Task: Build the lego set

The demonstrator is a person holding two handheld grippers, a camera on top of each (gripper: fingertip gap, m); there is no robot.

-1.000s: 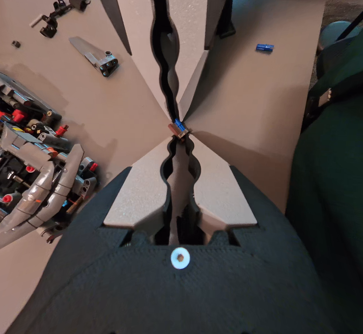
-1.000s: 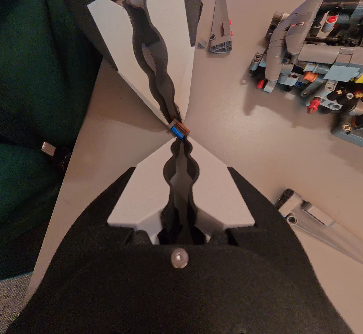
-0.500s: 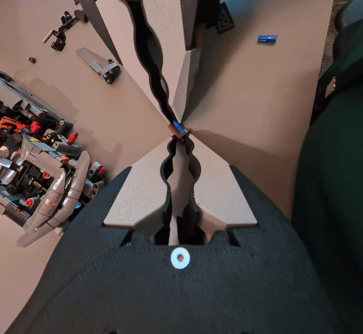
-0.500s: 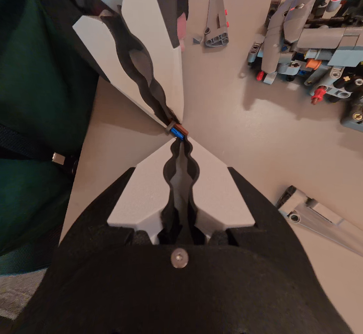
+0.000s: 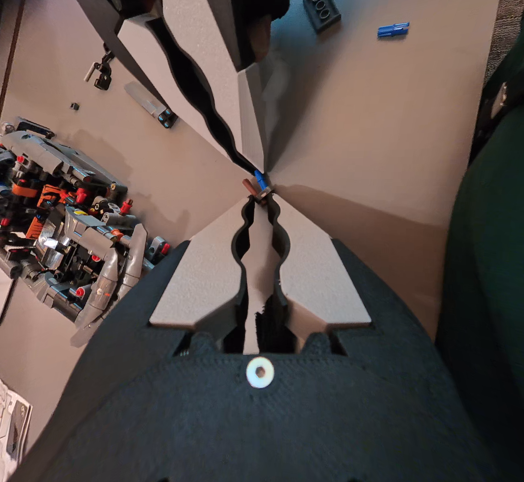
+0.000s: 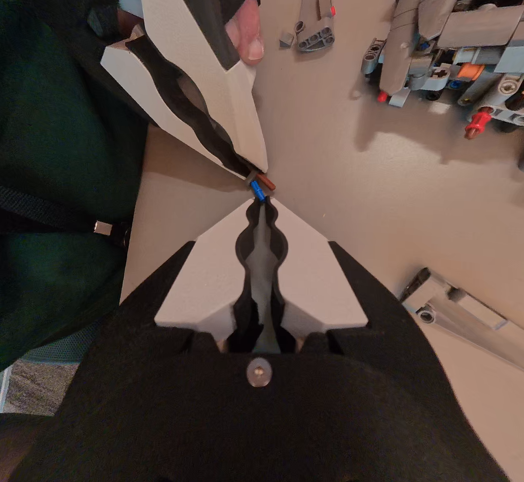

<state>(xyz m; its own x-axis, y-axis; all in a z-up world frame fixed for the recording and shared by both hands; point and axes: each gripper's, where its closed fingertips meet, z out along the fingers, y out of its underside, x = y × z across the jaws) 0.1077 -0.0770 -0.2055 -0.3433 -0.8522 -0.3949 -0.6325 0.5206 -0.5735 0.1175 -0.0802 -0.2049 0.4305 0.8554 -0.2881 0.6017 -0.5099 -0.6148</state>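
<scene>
Both grippers met tip to tip at frame centre above the beige table [image 5: 354, 134]. Left gripper [image 5: 261, 198] was clamped on a small grey connector [image 5: 263, 193] with a brown axle [image 5: 249, 185] sticking out toward the left. Right gripper [image 6: 261, 199] was pinched shut on a blue pin [image 6: 257, 188], whose far end met the grey connector [image 6: 250, 178]; brown axle [image 6: 266, 180] lay just beside it. In the left wrist view the right gripper [image 5: 259, 172] came down from the top of frame, blue pin [image 5: 260, 179] at its tip. In the right wrist view the left gripper [image 6: 253, 172] came in from upper left, a thumb [image 6: 249, 34] on its side.

Partly built lego model [image 5: 65, 227], grey panels with red and orange pins, sat on the table at left of the left wrist view; same model [image 6: 453, 43] at upper right of the right wrist view. Loose parts in the left wrist view: dark grey brick [image 5: 321, 7] and spare blue pin [image 5: 392, 30] upper right, grey panel piece [image 5: 151, 104] and black linkage piece [image 5: 102, 74] upper left. Right wrist view: grey panel piece [image 6: 316, 12] at top, light grey panel [image 6: 459, 318] at lower right. Instruction booklet [image 5: 14, 423] corner at lower left of the left wrist view. Dark green clothing [image 6: 56, 128] filled the left side of the right wrist view.
</scene>
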